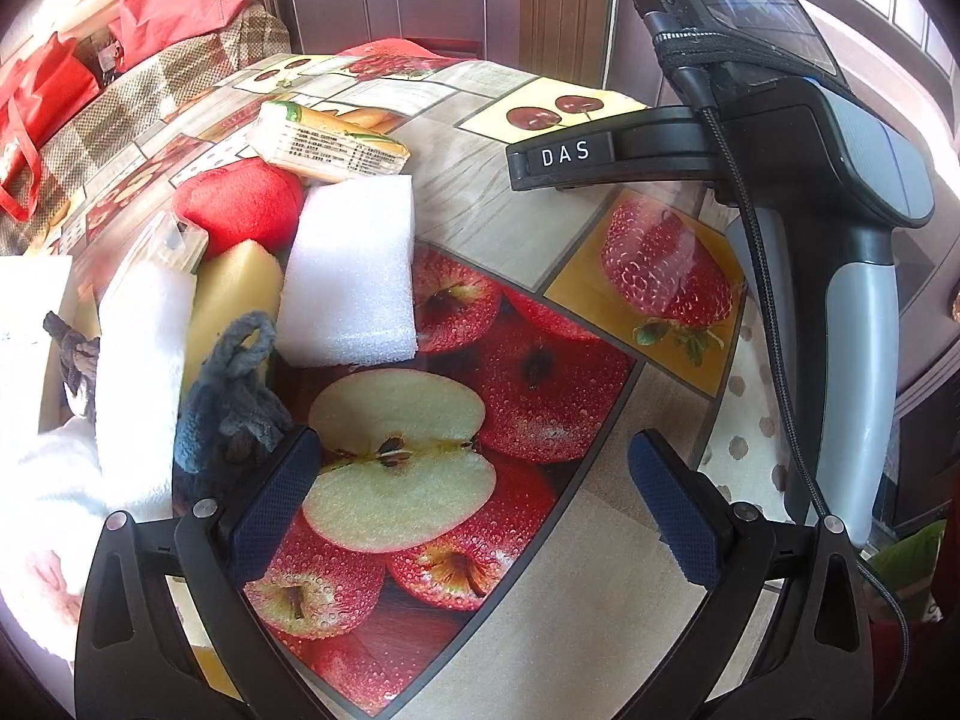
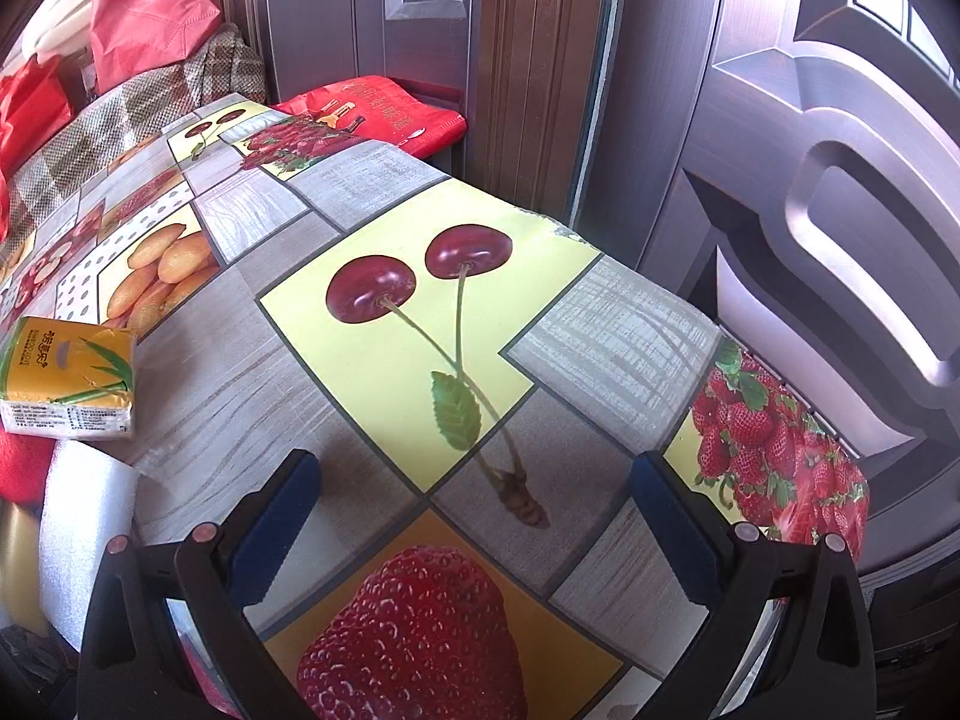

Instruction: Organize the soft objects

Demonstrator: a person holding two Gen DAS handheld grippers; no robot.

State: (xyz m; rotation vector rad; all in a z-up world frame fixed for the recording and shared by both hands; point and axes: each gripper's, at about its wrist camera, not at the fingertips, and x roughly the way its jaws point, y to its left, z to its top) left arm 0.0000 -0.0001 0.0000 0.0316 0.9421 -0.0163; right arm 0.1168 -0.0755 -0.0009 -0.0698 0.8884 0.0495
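In the left wrist view my left gripper (image 1: 474,492) is open and empty, low over the fruit-print tablecloth (image 1: 540,360). Just left of its left finger lies a grey-blue knitted cloth (image 1: 231,402). Beyond it are a white foam block (image 1: 351,273), a yellow sponge (image 1: 237,288), a white towel (image 1: 141,384), a red plush piece (image 1: 243,201) and a tissue pack (image 1: 336,141). In the right wrist view my right gripper (image 2: 477,510) is open and empty over the cherry print. The tissue pack (image 2: 69,378), the foam block (image 2: 84,534) and the red plush piece (image 2: 24,471) sit at its far left.
The right gripper's body (image 1: 810,180) with a phone mounted on it fills the upper right of the left wrist view. A white box (image 1: 30,348) stands at the far left. A wooden door (image 2: 810,180) is right behind the table edge. Red bags (image 2: 144,6) lie on a checkered sofa.
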